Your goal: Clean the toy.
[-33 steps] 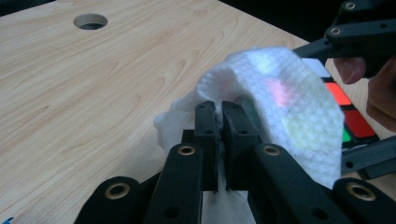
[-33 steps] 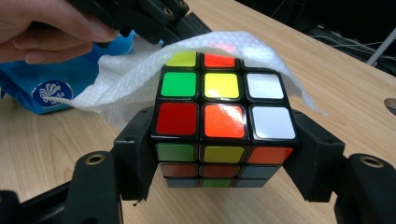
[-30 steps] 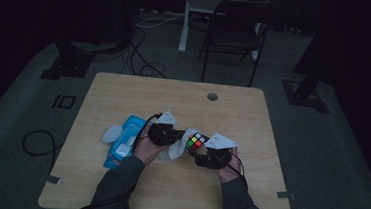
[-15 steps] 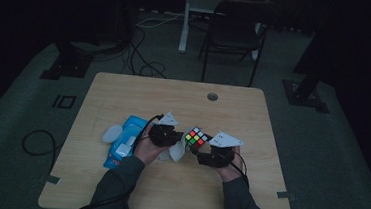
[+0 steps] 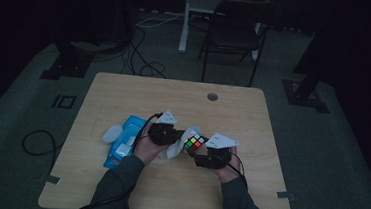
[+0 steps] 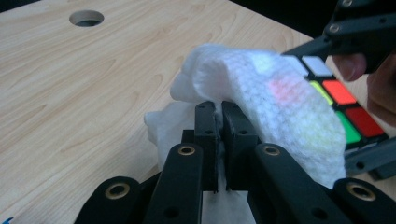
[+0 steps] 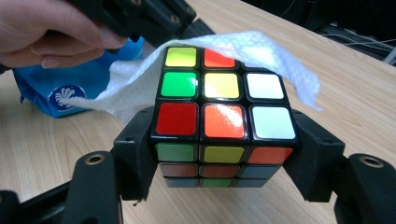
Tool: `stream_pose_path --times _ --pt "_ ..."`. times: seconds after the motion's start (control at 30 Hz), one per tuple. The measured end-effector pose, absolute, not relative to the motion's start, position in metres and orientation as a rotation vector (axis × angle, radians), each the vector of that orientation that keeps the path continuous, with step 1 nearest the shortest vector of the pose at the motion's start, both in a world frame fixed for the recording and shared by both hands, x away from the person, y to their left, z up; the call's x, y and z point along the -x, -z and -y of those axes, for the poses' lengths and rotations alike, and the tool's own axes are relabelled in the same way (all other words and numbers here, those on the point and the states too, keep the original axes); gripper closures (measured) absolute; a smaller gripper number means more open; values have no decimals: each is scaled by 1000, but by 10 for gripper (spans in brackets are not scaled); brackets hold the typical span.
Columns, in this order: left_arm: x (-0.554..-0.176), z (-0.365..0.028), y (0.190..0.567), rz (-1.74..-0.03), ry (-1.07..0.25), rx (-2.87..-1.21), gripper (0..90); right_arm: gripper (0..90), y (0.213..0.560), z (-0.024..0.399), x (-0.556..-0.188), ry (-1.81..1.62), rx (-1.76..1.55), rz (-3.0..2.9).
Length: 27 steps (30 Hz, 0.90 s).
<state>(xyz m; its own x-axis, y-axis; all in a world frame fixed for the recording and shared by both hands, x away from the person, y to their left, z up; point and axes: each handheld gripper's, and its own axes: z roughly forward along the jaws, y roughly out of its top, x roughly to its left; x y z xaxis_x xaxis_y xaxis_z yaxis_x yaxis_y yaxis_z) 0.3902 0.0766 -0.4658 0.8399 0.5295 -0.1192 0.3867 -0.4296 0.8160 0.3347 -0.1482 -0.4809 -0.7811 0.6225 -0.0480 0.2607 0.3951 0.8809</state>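
We had the cube [image 7: 223, 116] clamped in the right gripper [image 7: 224, 154]; left gripper [image 6: 218, 135], pinching the wipe [image 6: 261, 102], sat just beside, wipe draped over cube's far edge.

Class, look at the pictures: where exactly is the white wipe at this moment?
The white wipe is pinched in the left claw and draped over the far top edge of the puzzle cube, which the right claw grips above the table's middle.

No readable text; just a round white emblem on the blue packet [image 7: 70, 84].
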Motion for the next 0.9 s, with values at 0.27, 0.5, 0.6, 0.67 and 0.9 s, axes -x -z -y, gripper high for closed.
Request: stream_pose_path --times 0.27,0.5,0.6,0.67,0.9 --pt "-392 -79 459 -668 -169 -2026 865 343 485 144 -334 -1326 -746 -2314" --pt "-392 -80 457 -663 -165 -2008 864 343 485 142 -333 -1322 -728 -2323" --pt "-394 -79 458 -660 -161 -2014 863 343 484 142 -333 -1324 -727 -2325" --pt "-394 -79 460 -661 -156 -2020 861 343 484 142 -333 -1328 -724 -2328" --pt "-397 -78 465 -668 -146 -2037 861 343 482 143 -332 -1346 -712 -2324"
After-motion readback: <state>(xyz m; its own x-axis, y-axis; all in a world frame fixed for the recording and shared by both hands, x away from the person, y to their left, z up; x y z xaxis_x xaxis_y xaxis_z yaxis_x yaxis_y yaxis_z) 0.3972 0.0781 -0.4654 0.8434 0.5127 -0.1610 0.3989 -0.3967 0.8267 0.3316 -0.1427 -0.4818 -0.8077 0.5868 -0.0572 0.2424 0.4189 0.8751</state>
